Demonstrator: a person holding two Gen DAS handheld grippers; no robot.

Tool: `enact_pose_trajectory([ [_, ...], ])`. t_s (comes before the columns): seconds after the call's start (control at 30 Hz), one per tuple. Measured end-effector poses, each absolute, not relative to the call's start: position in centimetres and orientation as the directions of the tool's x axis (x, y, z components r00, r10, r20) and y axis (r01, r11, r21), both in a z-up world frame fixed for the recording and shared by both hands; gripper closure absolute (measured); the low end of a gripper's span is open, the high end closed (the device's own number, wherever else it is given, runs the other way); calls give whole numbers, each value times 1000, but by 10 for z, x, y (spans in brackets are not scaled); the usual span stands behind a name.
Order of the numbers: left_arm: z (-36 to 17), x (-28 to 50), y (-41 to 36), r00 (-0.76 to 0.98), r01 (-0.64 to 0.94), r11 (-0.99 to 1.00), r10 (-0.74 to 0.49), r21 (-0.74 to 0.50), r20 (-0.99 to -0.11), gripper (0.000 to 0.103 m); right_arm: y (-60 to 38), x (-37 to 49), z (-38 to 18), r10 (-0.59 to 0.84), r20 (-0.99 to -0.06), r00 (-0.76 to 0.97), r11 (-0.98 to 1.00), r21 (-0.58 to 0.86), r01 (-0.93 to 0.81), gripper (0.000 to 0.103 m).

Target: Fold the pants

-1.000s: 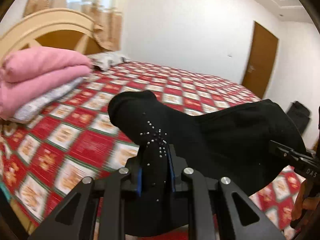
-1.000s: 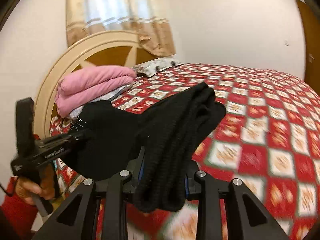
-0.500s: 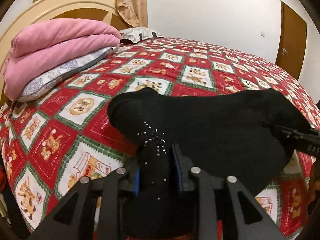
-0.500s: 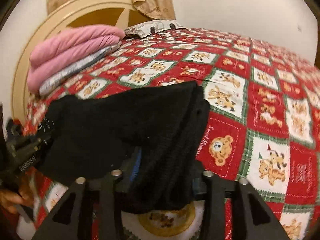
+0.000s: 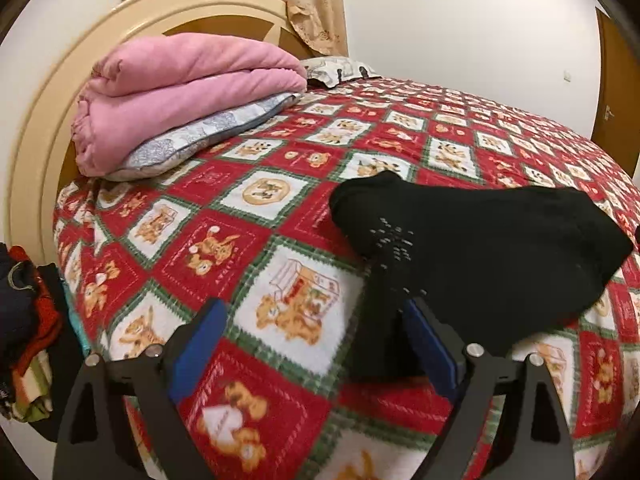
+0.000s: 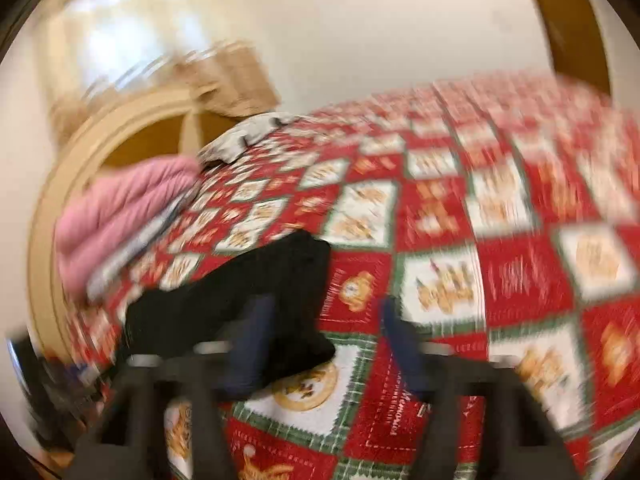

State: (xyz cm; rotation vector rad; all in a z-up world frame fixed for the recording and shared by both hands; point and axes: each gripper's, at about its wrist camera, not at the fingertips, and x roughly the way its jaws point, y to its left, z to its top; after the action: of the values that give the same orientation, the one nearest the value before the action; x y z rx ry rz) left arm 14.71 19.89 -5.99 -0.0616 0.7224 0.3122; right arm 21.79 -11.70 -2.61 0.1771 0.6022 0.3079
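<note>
Across the whole width of both views spreads the bed (image 5: 280, 184), covered by a red, white and green checked bedspread printed with teddy bears (image 5: 224, 248); a cream, arched wooden headboard (image 5: 36, 128) closes off its head end. On the head end of the bed, against that headboard, lies a thick folded pink blanket (image 5: 180, 92) stacked on a grey-and-white patterned pillow (image 5: 208, 136), with a second patterned pillow (image 5: 340, 72) further along the same end. Beige patterned curtains (image 5: 312, 0) hang behind the headboard, and a brown wooden door (image 5: 616, 92) stands in the wall past the far side of the bed. Beyond the near corner of the bed, at the left edge of the left wrist view, sits a heap of mixed dark, red and green clothes (image 5: 24, 320).

Folded black pants with small silver studs (image 5: 472, 256) rest flat on the bedspread near the bed's near edge, lying as a compact bundle. In front of them the left hand-held gripper (image 5: 316, 344) is released, its blue-padded fingers spread wide; the right-side finger touches the pants' near end, the other is well apart from it. In the heavily blurred right wrist view the pants (image 6: 248, 292) lie near the right hand-held gripper (image 6: 324, 344), whose fingers also stand spread, one of them overlapping the cloth's edge.
</note>
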Motion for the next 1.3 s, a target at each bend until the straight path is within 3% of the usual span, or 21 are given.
enact_pose_trajectory([
  [0.07,-54,144,189,721,-284,958,242,43,-649,11,-86,206,-17,341,-534,774,938,134,-321,89],
  [0.2,-44,144,157,749,-227,973,209,53,-629,11,-51,207,-31,316,-581,750,931,36,-364,89],
  [0.33,-51,158,134,740,-198,976,206,85,-640,11,-58,229,-71,287,-681,674,946,92,-310,89],
  [0.47,-64,175,126,705,-186,980,178,64,-687,11,-65,233,-73,323,-665,673,938,133,-319,89],
  [0.73,-65,191,113,732,-141,989,132,42,-668,11,-63,228,-76,318,-646,694,939,111,-326,88],
  [0.9,-80,195,133,715,-139,986,33,-96,-698,8,-66,227,-77,333,-640,692,935,129,-331,88],
  [1.07,-81,182,129,726,-135,987,36,-92,-687,7,-64,226,-77,333,-638,695,934,125,-334,87],
  [1.17,-82,177,127,731,-148,985,46,-92,-681,6,-64,225,-78,340,-633,695,932,126,-341,82],
  [1.27,-81,181,126,720,-147,986,52,-80,-692,5,-61,224,-77,348,-630,694,926,115,-360,70],
  [1.3,-79,181,126,712,-148,985,48,-83,-700,5,-58,223,-77,351,-629,693,923,107,-370,61],
])
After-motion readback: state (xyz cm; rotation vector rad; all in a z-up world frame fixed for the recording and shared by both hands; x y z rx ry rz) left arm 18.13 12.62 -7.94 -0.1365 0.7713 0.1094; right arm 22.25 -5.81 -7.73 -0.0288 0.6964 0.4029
